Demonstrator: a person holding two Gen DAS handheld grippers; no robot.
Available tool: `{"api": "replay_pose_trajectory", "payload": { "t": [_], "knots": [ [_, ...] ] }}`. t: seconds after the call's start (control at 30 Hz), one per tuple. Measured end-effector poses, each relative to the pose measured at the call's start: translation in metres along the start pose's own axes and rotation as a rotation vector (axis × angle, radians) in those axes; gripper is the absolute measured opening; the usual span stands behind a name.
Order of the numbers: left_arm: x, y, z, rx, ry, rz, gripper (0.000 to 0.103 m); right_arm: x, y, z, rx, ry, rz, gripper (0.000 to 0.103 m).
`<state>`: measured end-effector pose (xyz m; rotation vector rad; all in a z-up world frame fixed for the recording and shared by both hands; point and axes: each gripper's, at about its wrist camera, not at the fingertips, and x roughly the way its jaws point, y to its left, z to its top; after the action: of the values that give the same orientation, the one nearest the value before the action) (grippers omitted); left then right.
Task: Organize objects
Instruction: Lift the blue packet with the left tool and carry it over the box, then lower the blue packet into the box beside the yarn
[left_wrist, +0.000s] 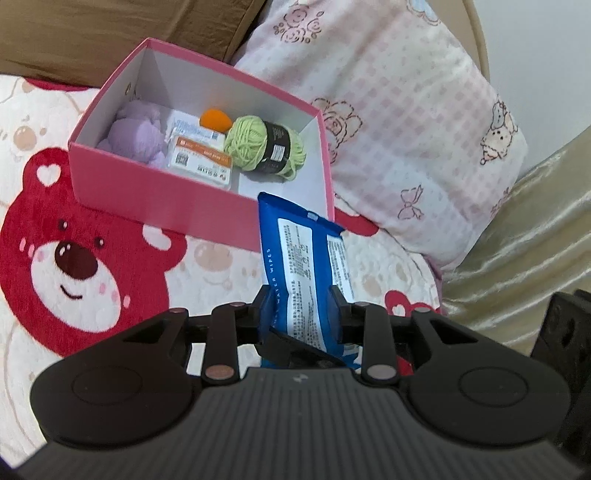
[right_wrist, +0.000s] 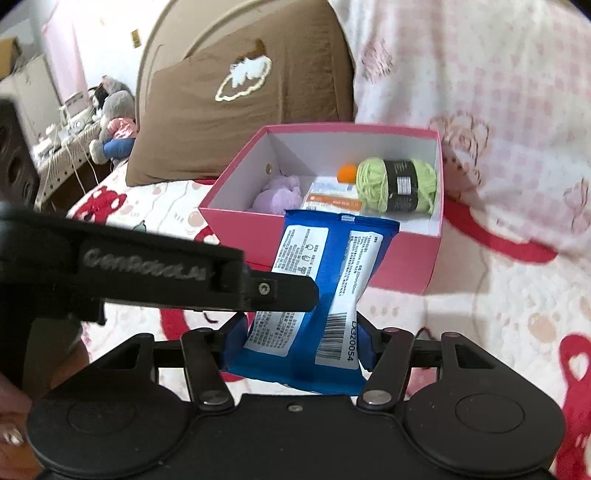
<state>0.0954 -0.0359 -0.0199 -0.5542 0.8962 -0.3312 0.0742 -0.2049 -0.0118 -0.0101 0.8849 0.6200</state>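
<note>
A blue pack of wet wipes is held above the bed, just in front of a pink open box. My left gripper is shut on the pack's middle. My right gripper is shut on the same pack at its lower end. The left gripper's arm crosses the right wrist view from the left. The box holds a green yarn ball, a lilac plush toy, an orange ball and white-orange packets.
The box sits on a bedspread with red bears. A pink patterned pillow lies right of it and a brown pillow behind it. A bedside table with plush toys stands far left.
</note>
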Motion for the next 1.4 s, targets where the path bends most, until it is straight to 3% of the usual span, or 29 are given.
{"api": "replay_pose_trajectory", "payload": {
  "t": [0.1, 0.43, 0.5, 0.7, 0.9, 1.4],
  "knots": [
    [-0.001, -0.007, 0.005, 0.024, -0.014, 0.009, 0.028, -0.001, -0.007, 0.009, 0.043, 0.015, 0.036, 0.065],
    [0.003, -0.021, 0.036, 0.056, -0.024, 0.016, 0.032, -0.006, -0.01, 0.038, 0.029, 0.004, 0.016, 0.064],
    [0.008, -0.019, 0.044, 0.033, -0.012, 0.006, 0.038, -0.002, -0.018, 0.048, 0.072, 0.037, 0.042, 0.064],
    [0.029, -0.014, 0.071, -0.015, 0.019, -0.002, 0.038, 0.013, -0.026, 0.075, 0.053, 0.073, 0.036, 0.063],
    [0.063, -0.003, 0.101, -0.084, 0.086, -0.005, 0.038, 0.037, -0.047, 0.094, 0.123, 0.104, 0.041, 0.063],
    [0.133, 0.041, 0.132, -0.218, 0.217, 0.035, 0.033, 0.111, -0.069, 0.133, 0.126, 0.273, -0.047, 0.063]
  ]
}}
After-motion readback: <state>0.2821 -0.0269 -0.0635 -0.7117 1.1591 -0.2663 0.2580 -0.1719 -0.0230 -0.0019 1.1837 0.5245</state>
